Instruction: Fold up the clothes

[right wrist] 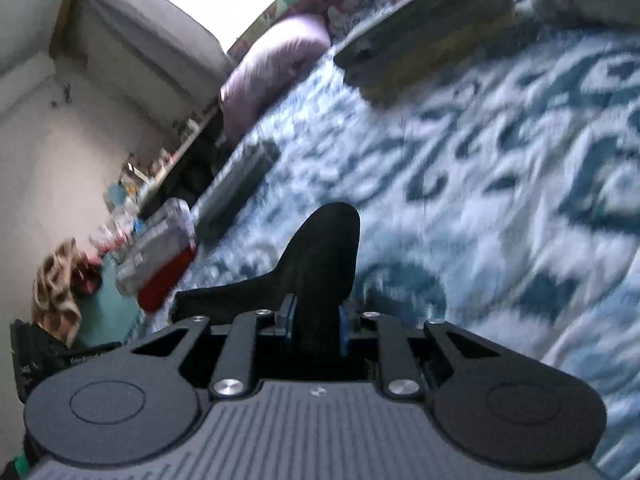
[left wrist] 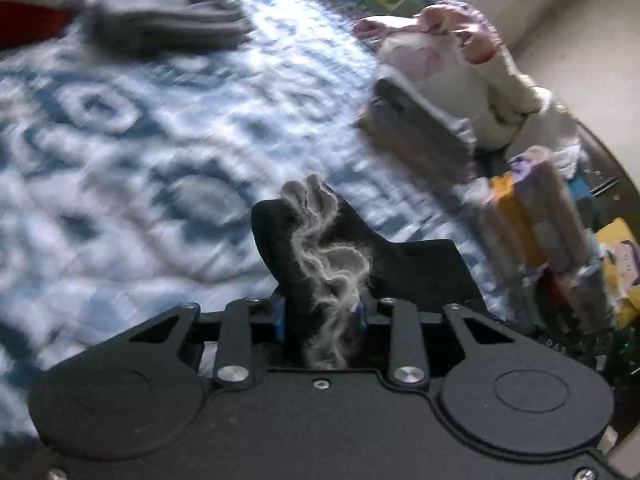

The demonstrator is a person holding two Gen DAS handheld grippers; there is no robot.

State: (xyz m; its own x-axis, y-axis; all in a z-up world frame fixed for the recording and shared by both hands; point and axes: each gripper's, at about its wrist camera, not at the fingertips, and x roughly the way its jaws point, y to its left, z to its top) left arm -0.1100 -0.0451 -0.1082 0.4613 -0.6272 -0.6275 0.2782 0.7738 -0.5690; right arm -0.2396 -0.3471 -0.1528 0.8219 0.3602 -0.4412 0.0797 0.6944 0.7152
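Sock (left wrist: 320, 256) pinched at both ends, left claw (left wrist: 322, 314) and right claw (right wrist: 316, 320) each clamped on it, probably stretching it flat over the bed (left wrist: 140, 140) for folding.

- A home bedroom: a blue-and-white patterned bedspread (left wrist: 160, 128) fills the frame.
- A pink pillow (right wrist: 276, 60) lies upper centre.
- Folded clothes stacks (left wrist: 424, 128) sit at right.

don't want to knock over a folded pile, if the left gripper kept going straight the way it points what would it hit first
Probably the blue and white bedspread. The left gripper, shut on a black garment, points down at bare cover; the dark folded pile lies further off, though depth is unclear.
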